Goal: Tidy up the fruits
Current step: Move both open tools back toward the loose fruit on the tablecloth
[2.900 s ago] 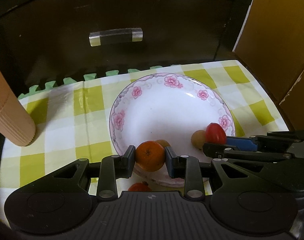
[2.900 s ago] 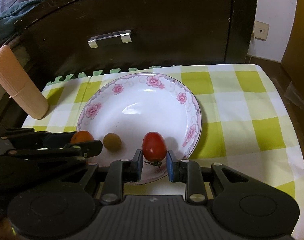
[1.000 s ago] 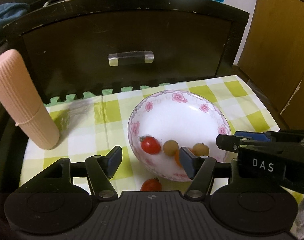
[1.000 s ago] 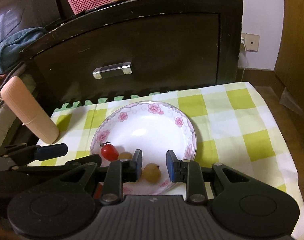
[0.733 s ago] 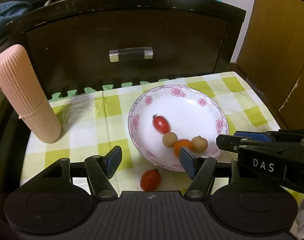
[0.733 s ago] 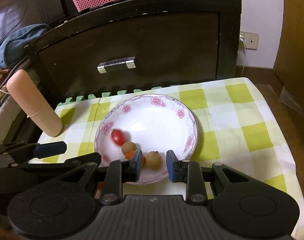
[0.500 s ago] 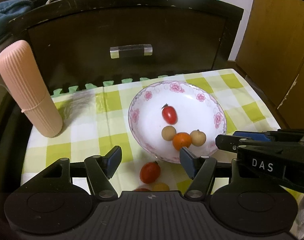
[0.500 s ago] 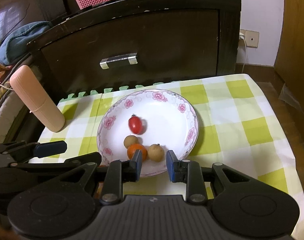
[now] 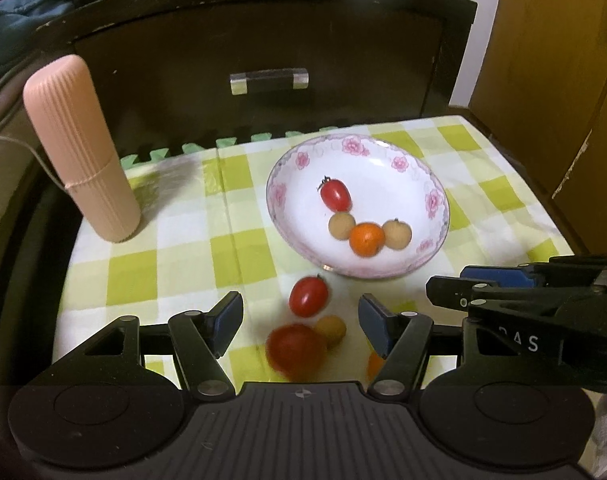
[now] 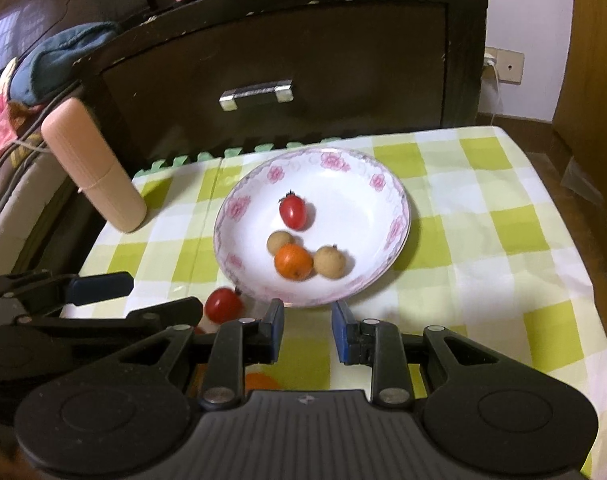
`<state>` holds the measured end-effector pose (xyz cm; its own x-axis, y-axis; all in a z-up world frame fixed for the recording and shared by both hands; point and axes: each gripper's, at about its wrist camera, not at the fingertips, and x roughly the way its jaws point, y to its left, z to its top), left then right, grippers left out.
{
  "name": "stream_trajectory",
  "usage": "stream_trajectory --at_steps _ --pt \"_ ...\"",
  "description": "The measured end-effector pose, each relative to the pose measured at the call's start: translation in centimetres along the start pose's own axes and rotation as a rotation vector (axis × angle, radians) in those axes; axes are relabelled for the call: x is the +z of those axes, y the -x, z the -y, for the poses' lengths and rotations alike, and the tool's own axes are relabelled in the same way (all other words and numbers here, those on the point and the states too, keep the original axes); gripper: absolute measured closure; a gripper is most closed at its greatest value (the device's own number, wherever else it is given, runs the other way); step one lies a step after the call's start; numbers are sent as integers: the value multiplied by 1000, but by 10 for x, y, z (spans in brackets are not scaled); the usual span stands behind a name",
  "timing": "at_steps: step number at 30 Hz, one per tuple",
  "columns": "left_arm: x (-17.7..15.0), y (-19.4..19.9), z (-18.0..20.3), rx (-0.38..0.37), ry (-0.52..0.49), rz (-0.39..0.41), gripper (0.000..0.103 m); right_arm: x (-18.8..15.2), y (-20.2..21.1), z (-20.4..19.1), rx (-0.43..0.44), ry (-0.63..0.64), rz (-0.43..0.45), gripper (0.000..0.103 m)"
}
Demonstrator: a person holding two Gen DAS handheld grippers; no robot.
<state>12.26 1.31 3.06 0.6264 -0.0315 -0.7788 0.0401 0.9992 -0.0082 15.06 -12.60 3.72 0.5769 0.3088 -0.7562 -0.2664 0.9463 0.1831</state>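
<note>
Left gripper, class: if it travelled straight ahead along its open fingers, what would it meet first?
Probably the red cherry tomato on the checked cloth, lying just beyond the left gripper and short of the floral plate. Depth is uncertain; closer blurred fruits may sit below its line.

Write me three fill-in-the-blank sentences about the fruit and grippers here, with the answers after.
1. The plate holds ___ fruits.
2. The orange sits between two ___ fruits.
3. The left gripper and right gripper hold ___.

Missing words: four; tan; nothing
</note>
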Motion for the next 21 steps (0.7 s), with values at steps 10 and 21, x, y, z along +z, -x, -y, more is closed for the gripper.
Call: stream_trajectory --at_steps 10,21 --pt "-20 2 -2 3 -5 -44 32 -18 0 -10 21 20 -49 77" --pt "-40 6 -9 -6 3 -105 27 -42 2 -12 50 5 -102 74"
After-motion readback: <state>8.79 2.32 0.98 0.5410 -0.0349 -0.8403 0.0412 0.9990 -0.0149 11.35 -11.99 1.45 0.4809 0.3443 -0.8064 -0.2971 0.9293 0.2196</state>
